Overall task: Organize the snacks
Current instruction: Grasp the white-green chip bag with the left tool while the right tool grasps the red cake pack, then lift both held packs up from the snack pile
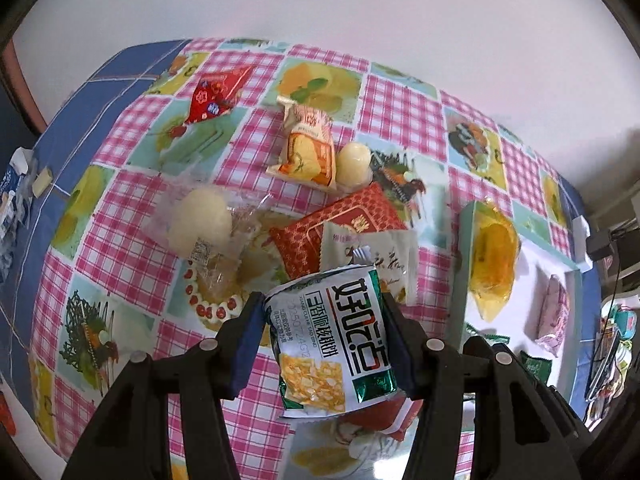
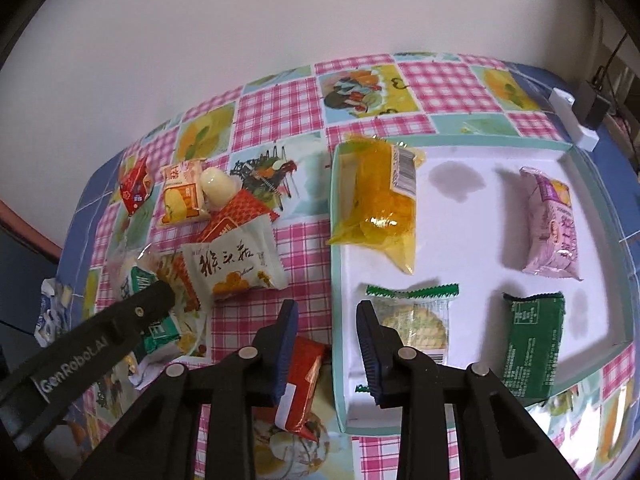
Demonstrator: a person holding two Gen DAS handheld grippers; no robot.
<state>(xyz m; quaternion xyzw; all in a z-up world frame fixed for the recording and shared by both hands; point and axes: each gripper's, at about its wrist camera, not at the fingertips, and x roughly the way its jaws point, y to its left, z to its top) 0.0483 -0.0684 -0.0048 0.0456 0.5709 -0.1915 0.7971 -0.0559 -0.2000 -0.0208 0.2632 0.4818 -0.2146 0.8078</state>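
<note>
Four packets already lie in the white tray (image 2: 460, 184), which sits on the checked desk (image 2: 280, 96) to the right of the loose pile: a yellow bag (image 2: 380, 208) leaning over its left wall, a pink packet (image 2: 554, 232), a dark green packet (image 2: 530, 344) and a clear cracker packet (image 2: 416, 316).

Left of the tray, the pile holds a big red packet (image 1: 340, 224), a white packet with brush lettering (image 2: 236, 268), an orange-and-white packet (image 1: 308, 148), a small red packet (image 1: 216, 94) and two pale round cakes in clear wrap.

Smallest in play, the green-and-white snack packet (image 1: 336, 340) is clamped between the jaws of the left tool (image 1: 324, 340), seemingly lifted just above the pile. The right tool (image 2: 328, 344) hangs with its jaws apart and holding nothing, over the tray's left wall.

Judging by this, the carry step is in hand; next the left tool needs to travel right, clear the tray wall and release over a bare patch.
</note>
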